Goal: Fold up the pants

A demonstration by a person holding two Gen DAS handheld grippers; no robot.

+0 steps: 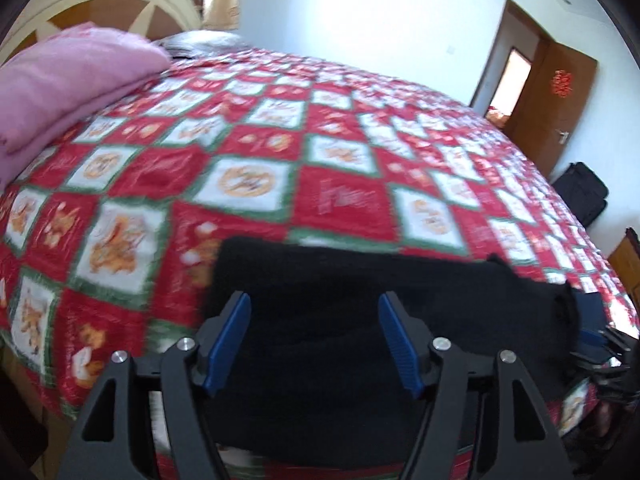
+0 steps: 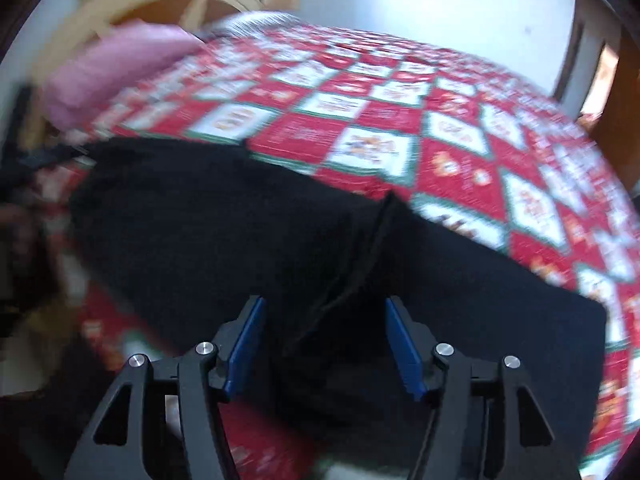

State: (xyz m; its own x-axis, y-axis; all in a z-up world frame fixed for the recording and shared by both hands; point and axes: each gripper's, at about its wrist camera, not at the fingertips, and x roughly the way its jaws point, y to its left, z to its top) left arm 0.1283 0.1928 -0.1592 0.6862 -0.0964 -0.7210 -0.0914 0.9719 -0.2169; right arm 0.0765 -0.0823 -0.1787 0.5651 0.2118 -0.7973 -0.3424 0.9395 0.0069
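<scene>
At the far left of my left wrist view a pink blanket [image 1: 76,80] lies on the red checkered quilt [image 1: 340,136]. Nearer, my left gripper [image 1: 315,340] has its fingers spread apart, grasping nothing, over the black pants [image 1: 360,280] at the near edge. To the right, my right gripper [image 2: 325,342] is likewise released, fingers wide above a seam in the pants [image 2: 224,216]. Both views are blurred.
</scene>
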